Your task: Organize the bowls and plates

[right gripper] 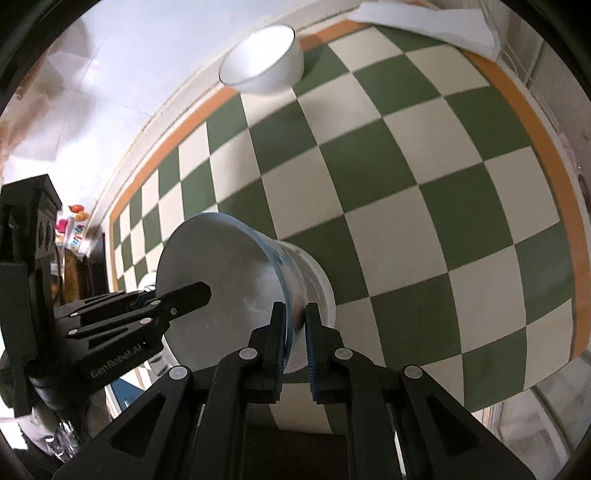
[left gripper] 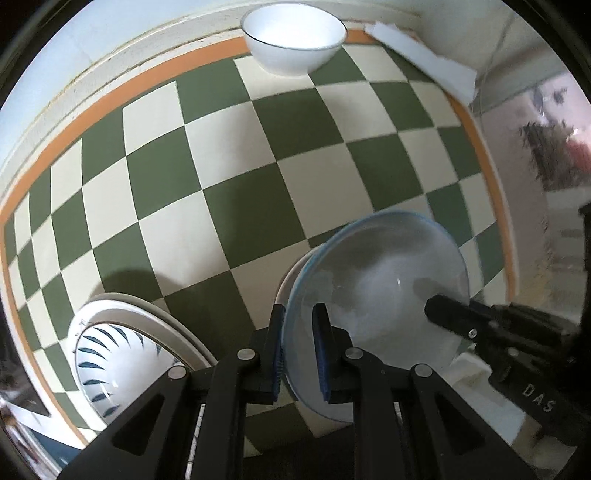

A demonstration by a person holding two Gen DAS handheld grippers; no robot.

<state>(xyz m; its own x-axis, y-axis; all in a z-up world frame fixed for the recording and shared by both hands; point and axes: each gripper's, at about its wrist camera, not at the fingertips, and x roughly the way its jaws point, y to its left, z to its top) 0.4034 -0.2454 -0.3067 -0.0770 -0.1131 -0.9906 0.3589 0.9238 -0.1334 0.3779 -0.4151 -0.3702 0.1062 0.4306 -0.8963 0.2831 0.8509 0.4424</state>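
Note:
A pale bowl with a blue rim (left gripper: 388,280) hangs tilted above the chequered table, held from two sides. My left gripper (left gripper: 298,311) is shut on its near rim, one pad inside and one outside. A finger of my right gripper (left gripper: 448,314) reaches into the bowl from the right. In the right wrist view the same bowl (right gripper: 229,280) shows a blue pattern on its outer wall. My right gripper (right gripper: 295,312) is shut on that wall, and a finger of my left gripper (right gripper: 188,295) lies inside the rim. A plain white bowl (left gripper: 293,40) (right gripper: 262,62) stands at the far edge.
A white plate with blue leaf marks (left gripper: 110,354) lies on a larger plate at the near left. The green and cream cloth (left gripper: 240,206) has an orange border. White folded paper (left gripper: 424,55) (right gripper: 424,22) lies at the far right corner. A wall runs behind.

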